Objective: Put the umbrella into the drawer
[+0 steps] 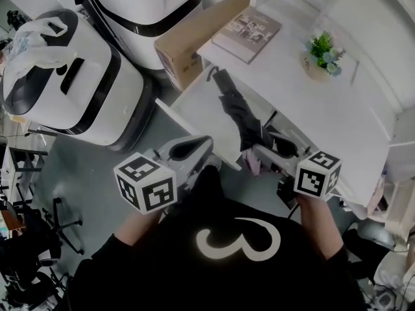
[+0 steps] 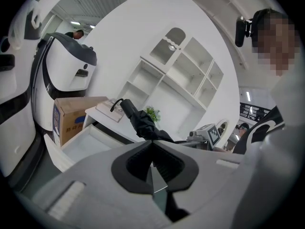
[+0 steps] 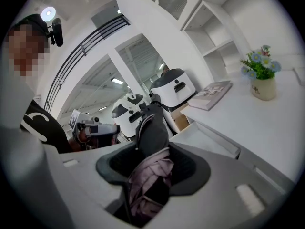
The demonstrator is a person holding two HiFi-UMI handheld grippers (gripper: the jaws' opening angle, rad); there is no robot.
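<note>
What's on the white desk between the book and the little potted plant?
Nothing. The stretch of desk between the book and the potted plant is bare white surface, seen plainly in the head view.

The umbrella (image 1: pixel 241 112) is black, with dusty pink folds at the end that sits in the right gripper (image 3: pixel 152 149), which is light grey with black pads. The marker cube (image 1: pixel 148 185) has black-and-white square patterns. The drawer (image 1: pixel 198 105) and the desk (image 1: pixel 311 109) are white. The cardboard box (image 1: pixel 194 34) is brown with blue print. The plant (image 1: pixel 322 50) has green leaves and pale blue flowers.
</note>
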